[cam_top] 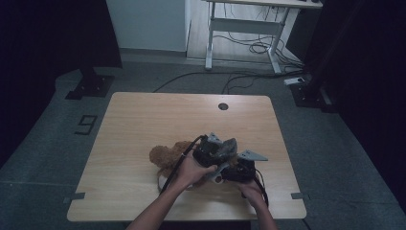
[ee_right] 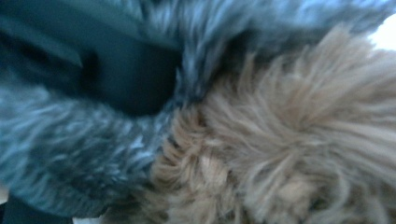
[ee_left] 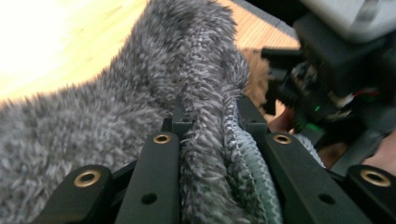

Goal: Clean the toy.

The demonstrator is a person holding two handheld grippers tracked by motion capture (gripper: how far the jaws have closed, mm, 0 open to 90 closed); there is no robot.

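At the near right of the desk [cam_top: 143, 124], in the high view, we see the left tool [cam_top: 221, 152] and the right tool [cam_top: 235, 168] crowded close together, each carried by a hand that comes in from the near edge. In the left gripper view the left tool [ee_left: 212, 135] has its black jaws drawn narrow, clamped on a fold of grey fuzzy cloth [ee_left: 140, 107] whose ribbed hem runs between them. The cloth spreads away to the left of that view, above the pale wood. Beyond it, to the right, stands the dark body of the right tool [ee_left: 327, 88], with a patch of brown fur beside it.

In the right gripper view we cannot make out the jaws, so we cannot tell from it how they stand or whether they hold anything. The grey cloth [ee_right: 84, 158] lies pressed against the brown plush toy [ee_right: 289, 149], very close to the lens and blurred.

From above, the brown plush toy [cam_top: 165, 155] lies on the desk just left of the tools, touching them. A round hole [cam_top: 223, 106] sits in the far part of the desk.
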